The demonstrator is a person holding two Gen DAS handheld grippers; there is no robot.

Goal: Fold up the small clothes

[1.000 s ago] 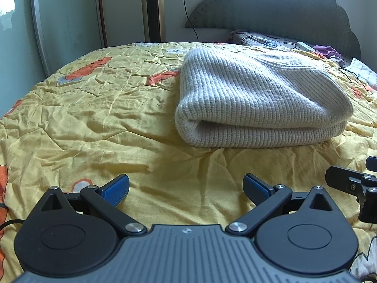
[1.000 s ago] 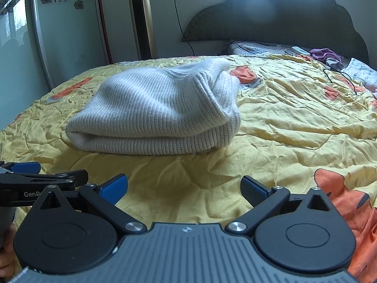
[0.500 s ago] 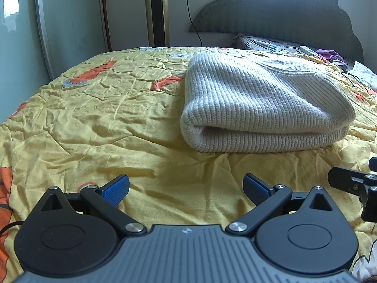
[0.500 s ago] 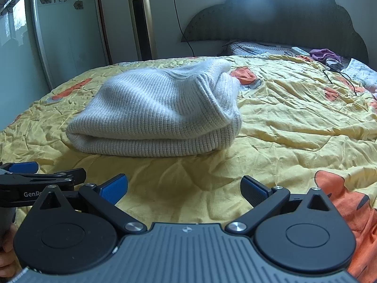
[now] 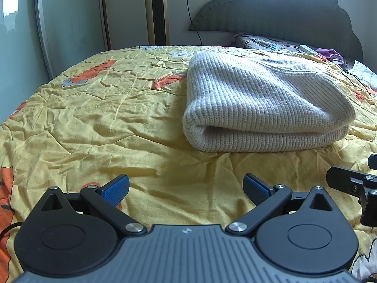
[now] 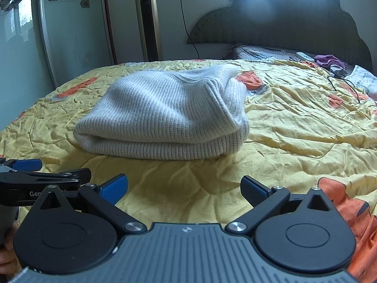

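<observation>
A folded cream knit sweater lies on the yellow bedspread, up and to the right of my left gripper. That gripper is open, with nothing between its blue pads, and sits well short of the sweater. In the right wrist view the same sweater rests up and to the left of my right gripper, which is open and empty too. Part of the other gripper shows at the left edge there, with a hand below it.
A dark padded headboard and a pillow stand at the far end. Purple cloth, a remote and a black cable lie at the far right. A gold tower fan stands by the wall.
Both grippers have drawn back a little from the sweater and risen slightly. The sweater has stayed where it was, and both grippers have remained open.
</observation>
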